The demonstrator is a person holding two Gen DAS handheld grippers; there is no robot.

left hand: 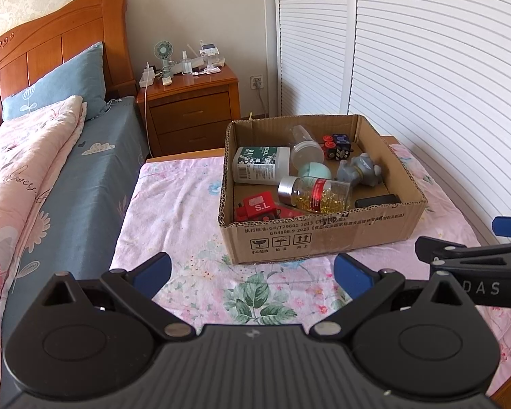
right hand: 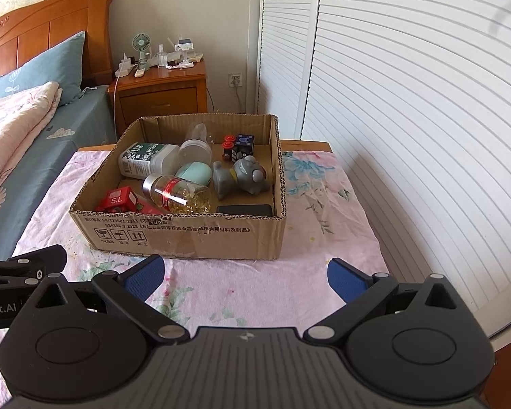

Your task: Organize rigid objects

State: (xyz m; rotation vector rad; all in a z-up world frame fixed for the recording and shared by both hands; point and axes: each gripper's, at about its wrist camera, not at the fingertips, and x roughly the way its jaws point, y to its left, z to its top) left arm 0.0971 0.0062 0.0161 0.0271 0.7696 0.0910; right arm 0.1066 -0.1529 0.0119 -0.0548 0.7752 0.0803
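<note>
Your open brown cardboard box (left hand: 318,238) sits on the counter covered with a pink floral cloth (left hand: 187,204), and everything rigid in view lies inside it. Along the near wall you have a red toy block marked S.L (right hand: 117,199), a clear glass jar of yellow capsules with a silver cap and red label (right hand: 177,194) lying on its side, and a flat black device (right hand: 244,209). Behind them lie a white bottle with a dark green label (right hand: 146,160), a mint-green rounded case (right hand: 194,173), a grey rubber animal figure (right hand: 242,177), a clear plastic bottle (right hand: 196,146) and a black cube with red knobs (right hand: 238,146). Your left tool (left hand: 252,271) hangs before the box with its blue pads spread wide, holding nothing. Your right tool (right hand: 245,272) does likewise, just beside it. A wooden nightstand (left hand: 190,109) stands beyond, next to the bed (left hand: 51,177).
</note>
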